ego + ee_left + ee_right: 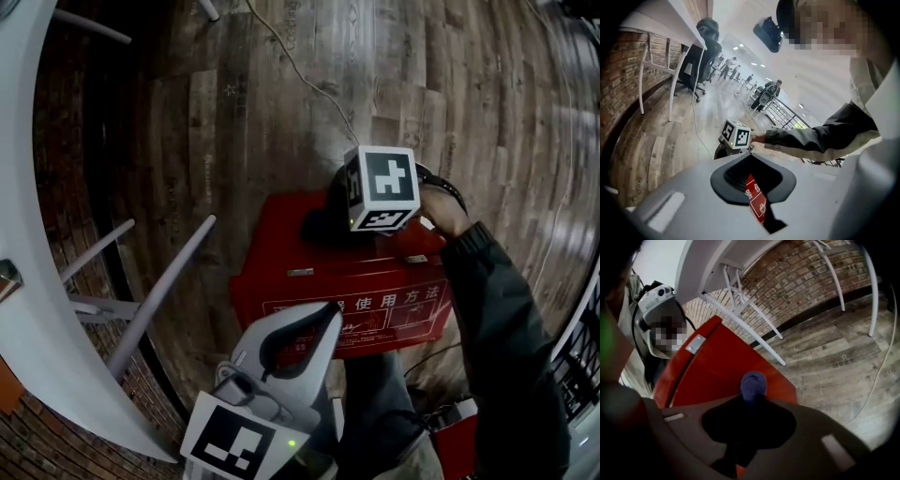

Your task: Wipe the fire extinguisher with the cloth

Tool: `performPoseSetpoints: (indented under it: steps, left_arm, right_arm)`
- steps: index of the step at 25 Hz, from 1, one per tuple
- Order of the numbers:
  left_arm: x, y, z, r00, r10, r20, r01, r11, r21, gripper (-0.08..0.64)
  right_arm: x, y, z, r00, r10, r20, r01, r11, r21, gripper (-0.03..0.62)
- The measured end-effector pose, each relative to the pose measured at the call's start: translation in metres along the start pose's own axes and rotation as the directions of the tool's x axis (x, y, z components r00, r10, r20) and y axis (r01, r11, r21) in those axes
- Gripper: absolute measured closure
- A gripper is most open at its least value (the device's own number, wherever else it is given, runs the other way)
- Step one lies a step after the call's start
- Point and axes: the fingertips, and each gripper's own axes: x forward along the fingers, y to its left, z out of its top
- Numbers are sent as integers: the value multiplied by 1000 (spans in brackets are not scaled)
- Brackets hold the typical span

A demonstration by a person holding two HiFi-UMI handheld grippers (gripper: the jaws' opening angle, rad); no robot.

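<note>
Right tongs [752, 399] pinch the blue cloth [753, 380] on the fire extinguisher box [375, 281], whose long axis runs 9–3; left tongs [323, 323], pressed together, are at 6.

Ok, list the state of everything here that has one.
Fire extinguisher box: lid closed, standing on the floor.
Blue cloth: bunched, pinched in the jaws, over the box lid.
Right gripper: shut on the blue cloth.
Left gripper: jaws nearly together, nothing between them, off the box.
</note>
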Motion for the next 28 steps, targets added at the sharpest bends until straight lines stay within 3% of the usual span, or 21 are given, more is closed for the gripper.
performPoseSetpoints:
  steps: [5,8,11,14,17,20,24,26,28]
  left_arm:
    - [18,6,2,999,-29,26,31,996,-82,555]
    - [26,10,-4,999,-30,34,33,996,-77,555]
    - [32,13,-7,999,-10,47,13,998,-54,555]
    - [34,11,-14,999,-16,34,19,997,-69,555]
    - [37,7,-21,999,-19,34,22,997,-71,555]
    - [37,0,-25,999,-28,29,30,997,-76,555]
    - [30,-3,-30,998,-11,57,16,997,-75,555]
    - [27,-6,-34,997,-1,79,8,996,-84,555]
    - [26,-12,-37,994,13,107,-3,996,-93,555]
  right_arm:
    - [-13,26,47,991,24,128,-8,993,-121,528]
    - [6,6,57,987,-18,159,25,999,-45,529]
    - [15,-9,34,995,-8,100,3,999,50,529]
    - [0,-1,-4,999,-24,35,21,998,64,529]
    - [-32,28,-27,996,-12,88,6,998,66,529]
    - [-71,62,-35,988,-22,150,21,1000,4,528]
    - [-117,112,-31,964,-157,214,186,975,-121,528]
    - [-124,139,-32,930,-267,252,303,946,-115,528]
    - [-115,159,-37,874,-398,278,439,893,-102,529]
